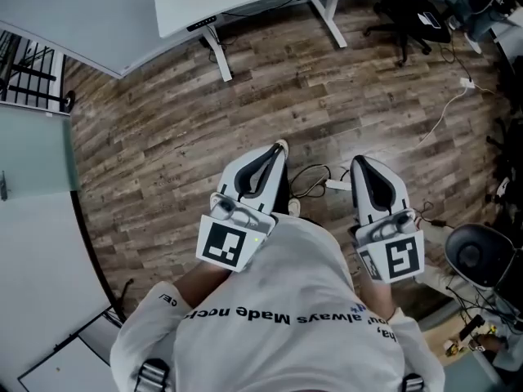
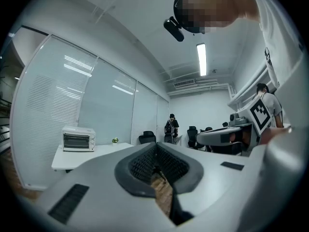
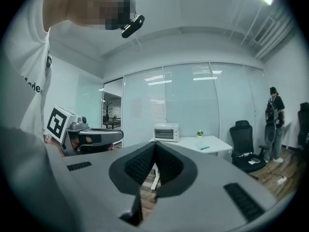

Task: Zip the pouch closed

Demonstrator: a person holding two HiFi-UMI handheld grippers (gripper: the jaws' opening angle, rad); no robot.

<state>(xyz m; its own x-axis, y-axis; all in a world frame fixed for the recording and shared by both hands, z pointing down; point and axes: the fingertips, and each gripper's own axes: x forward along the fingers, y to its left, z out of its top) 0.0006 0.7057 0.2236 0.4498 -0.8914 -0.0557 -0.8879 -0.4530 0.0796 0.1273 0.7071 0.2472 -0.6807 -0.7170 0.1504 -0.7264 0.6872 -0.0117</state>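
Pouch unseen; left gripper point(image 1: 280, 147), right gripper point(image 1: 357, 163) jaws pressed together, empty; shirt point(image 1: 278, 292) reads "always Made"

A wood-plank floor point(image 1: 163, 137) carries a white desk point(image 1: 245, 6) along its far edge, a black office chair point(image 1: 413, 15) near its far right corner and a white cable point(image 1: 445, 113) down its right side. A white table point(image 3: 222, 144) before a glass partition point(image 3: 193, 100) holds a toaster oven point(image 3: 166, 132) at its left end and a small potted plant point(image 3: 200, 133) at its far edge; a person with a backpack point(image 3: 274, 122) stands nearby.
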